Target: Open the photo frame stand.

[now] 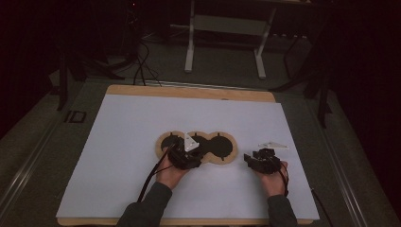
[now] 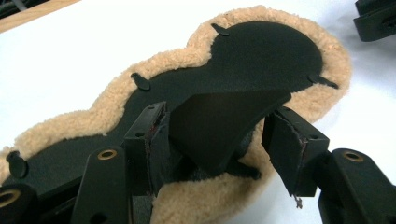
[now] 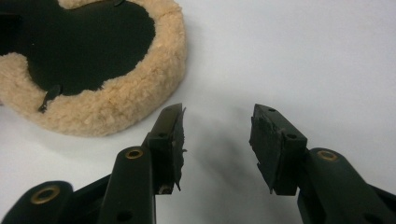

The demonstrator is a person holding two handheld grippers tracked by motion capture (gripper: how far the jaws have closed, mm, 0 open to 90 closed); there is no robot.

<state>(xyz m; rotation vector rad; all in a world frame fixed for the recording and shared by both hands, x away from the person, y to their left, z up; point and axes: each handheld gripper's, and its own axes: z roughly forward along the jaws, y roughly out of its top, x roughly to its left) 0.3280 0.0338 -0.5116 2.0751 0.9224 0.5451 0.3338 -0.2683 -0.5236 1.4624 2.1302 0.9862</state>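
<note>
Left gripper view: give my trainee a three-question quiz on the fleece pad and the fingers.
1. True or false: the black flap lifted off the fleece-edged pad stands between the left gripper fingers.
2. What lies between the right gripper fingers: A the pad, B bare white sheet, C a cable?
3. How many rounded lobes does the pad have in the high view?

Key: 1 true; 2 B; 3 three.

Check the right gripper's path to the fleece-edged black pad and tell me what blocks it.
Nothing visible blocks it. In the right gripper view, bare white table sheet lies between the open right gripper and the tan-fleece-rimmed, three-lobed black pad. The left gripper works at the pad's near edge, with a lifted black flap between its jaws.
</note>
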